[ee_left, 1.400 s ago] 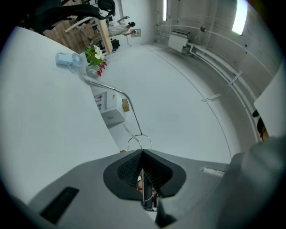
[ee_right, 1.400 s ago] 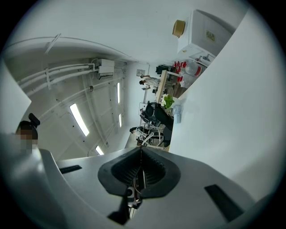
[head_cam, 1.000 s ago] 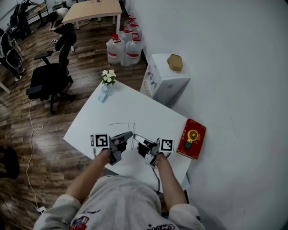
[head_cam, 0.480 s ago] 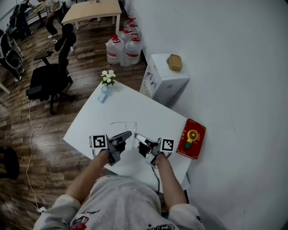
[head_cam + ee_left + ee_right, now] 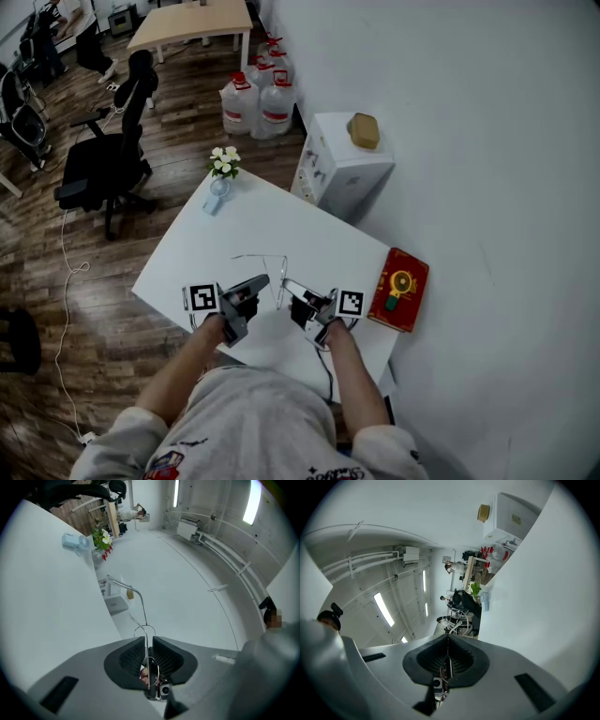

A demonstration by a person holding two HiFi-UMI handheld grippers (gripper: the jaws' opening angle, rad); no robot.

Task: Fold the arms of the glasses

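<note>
A thin wire-framed pair of glasses (image 5: 262, 267) hangs just above the white table (image 5: 178, 253), between my two grippers. My left gripper (image 5: 264, 280) points at them from the left. In the left gripper view one wire arm of the glasses (image 5: 139, 603) runs through the narrow gap of that gripper (image 5: 148, 641). Its jaws have just been opening, and the pads do not press on the wire. My right gripper (image 5: 285, 284) comes from the right, and its jaws (image 5: 448, 641) are closed tight on a thin part of the glasses.
A red box (image 5: 400, 289) lies at the table's right edge. A small vase of flowers (image 5: 225, 161) and a blue fan (image 5: 217, 197) stand at the far corner. Beyond are a white cabinet (image 5: 347, 159), water jugs (image 5: 262, 98) and an office chair (image 5: 103, 164).
My left gripper has drawn back a little to the left, away from the glasses. The right gripper and the glasses have hardly shifted.
</note>
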